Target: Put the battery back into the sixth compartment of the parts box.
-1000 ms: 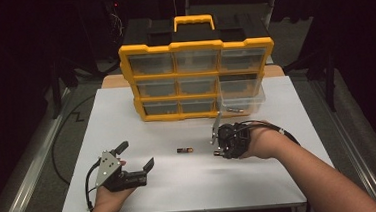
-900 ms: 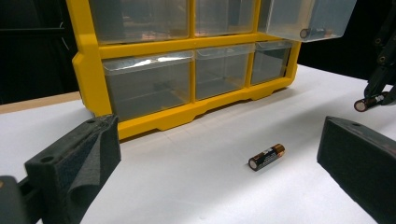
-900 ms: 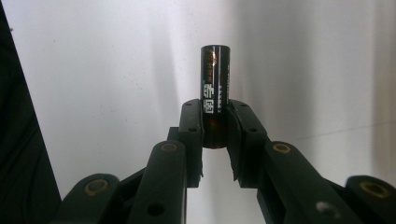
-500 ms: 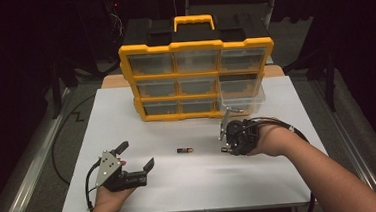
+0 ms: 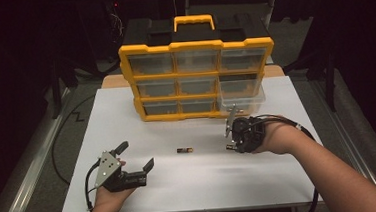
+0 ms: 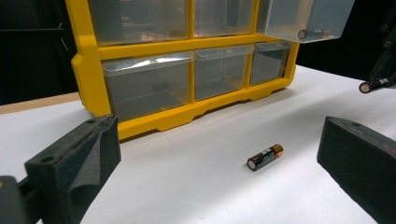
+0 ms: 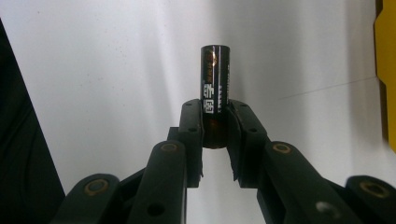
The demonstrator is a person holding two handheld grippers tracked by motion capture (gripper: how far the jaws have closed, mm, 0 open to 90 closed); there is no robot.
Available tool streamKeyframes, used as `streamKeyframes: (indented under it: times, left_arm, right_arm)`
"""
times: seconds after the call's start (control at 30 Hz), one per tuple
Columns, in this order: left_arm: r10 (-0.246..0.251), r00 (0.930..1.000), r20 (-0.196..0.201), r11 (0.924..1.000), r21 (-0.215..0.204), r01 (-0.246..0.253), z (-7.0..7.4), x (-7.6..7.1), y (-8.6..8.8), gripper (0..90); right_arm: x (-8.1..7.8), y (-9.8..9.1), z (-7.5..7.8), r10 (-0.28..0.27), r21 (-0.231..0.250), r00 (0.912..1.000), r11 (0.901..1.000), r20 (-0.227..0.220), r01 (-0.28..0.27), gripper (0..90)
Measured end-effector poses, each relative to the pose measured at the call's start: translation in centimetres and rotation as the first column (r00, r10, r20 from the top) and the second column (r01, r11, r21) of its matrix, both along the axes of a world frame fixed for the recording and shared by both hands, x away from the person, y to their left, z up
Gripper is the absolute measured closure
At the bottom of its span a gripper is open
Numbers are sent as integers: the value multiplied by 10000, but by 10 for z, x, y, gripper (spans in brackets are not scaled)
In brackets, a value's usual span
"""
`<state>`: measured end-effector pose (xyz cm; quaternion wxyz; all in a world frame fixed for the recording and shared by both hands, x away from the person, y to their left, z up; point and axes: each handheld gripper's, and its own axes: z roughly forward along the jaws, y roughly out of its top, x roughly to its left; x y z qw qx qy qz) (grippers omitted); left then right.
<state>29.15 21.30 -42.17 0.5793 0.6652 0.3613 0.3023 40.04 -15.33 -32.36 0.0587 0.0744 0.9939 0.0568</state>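
From above, the right tongs (image 5: 227,144) hover just in front of the yellow drawer organizer (image 5: 197,80), the left tongs (image 5: 136,164) spread wide farther out; the left gripper view shows a loose battery (image 6: 265,157) before it; the right gripper view shows a clamped battery (image 7: 215,84).

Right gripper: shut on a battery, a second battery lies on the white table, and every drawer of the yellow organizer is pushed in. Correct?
Not quite: one drawer at the organizer's lower right is pulled out, as the high view shows. The rest holds.
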Motion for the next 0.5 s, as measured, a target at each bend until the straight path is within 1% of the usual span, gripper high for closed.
streamKeyframes:
  times: [0.13,0.33,0.4,0.5]
  left_arm:
    - [-6,10000,-8,10000,-5,6,0,0,0,7]
    - [-24,10000,7,10000,-8,24,0,0,0,7]
    - [-30,10000,6,10000,-3,30,0,0,0,6]
    - [-24,10000,1,10000,-8,24,0,0,0,7]
  right_arm:
    - [0,-2,2,-154,-83,9998,9998,-81,153,791]
    - [1,-4,5,-114,-9,9999,9999,-94,114,791]
    - [1,-4,8,-152,-69,9998,9999,-103,151,791]
    - [1,-4,12,-164,-25,9997,9999,-156,163,791]
